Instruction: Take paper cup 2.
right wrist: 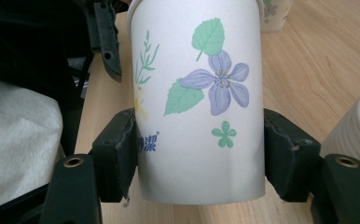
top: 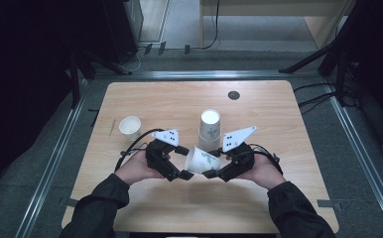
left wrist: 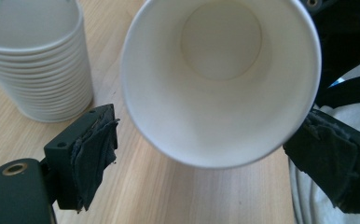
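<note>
Paper cup (top: 203, 159) lies sideways at worktop (top: 279, 109) centre, our right gripper (right wrist: 199, 149) clenched on its base; left gripper (left wrist: 206, 154), released, frames the rim. The stack (top: 210, 130) stands at twelve o'clock. Next, probably, we close left.

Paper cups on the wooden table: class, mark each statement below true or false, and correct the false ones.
1. The right gripper has its jaws closed on the flowered cup. True.
2. The left gripper also clamps that cup. False: its jaws stand apart on either side of the cup's open mouth, and its pads do not press on it.
3. The flowered cup is held on its side. True: in the high view its mouth points at the left gripper.
4. The stack of cups stands mouth up. False: it stands upside down, base on top.
5. A single cup stands upright by the table's left edge. True.
</note>
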Demonstrator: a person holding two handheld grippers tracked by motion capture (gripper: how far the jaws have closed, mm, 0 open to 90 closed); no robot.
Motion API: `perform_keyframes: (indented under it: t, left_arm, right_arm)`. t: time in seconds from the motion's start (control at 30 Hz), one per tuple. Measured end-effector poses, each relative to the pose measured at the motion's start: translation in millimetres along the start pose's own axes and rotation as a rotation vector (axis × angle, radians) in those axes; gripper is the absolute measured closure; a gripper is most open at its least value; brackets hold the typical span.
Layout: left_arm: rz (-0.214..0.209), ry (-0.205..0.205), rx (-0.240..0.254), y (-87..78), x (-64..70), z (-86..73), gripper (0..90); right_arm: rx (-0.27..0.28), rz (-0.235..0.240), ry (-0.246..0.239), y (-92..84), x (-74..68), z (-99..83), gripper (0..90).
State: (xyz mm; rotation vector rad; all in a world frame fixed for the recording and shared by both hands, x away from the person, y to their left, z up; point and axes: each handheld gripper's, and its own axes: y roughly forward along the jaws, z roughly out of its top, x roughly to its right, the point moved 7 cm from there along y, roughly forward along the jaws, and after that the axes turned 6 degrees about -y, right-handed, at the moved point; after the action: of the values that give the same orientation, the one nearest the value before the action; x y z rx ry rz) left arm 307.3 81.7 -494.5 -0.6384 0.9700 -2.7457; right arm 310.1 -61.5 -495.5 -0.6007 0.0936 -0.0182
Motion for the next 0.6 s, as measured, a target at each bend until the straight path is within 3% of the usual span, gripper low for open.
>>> perform_keyframes:
  t: [0.2, 0.6]
  left_arm:
    - [-0.022, -0.003, 0.041, 0.1, 1.4, 4.3, 13.0]
    - [-0.013, 0.02, 0.025, -0.7, 1.3, 3.7, 22.7]
  right_arm:
    - [-0.006, 0.02, 0.003, 5.9, -2.0, 0.0, 34.5]
    - [-0.016, 0.037, 0.019, 11.4, -3.5, 0.0, 33.9]
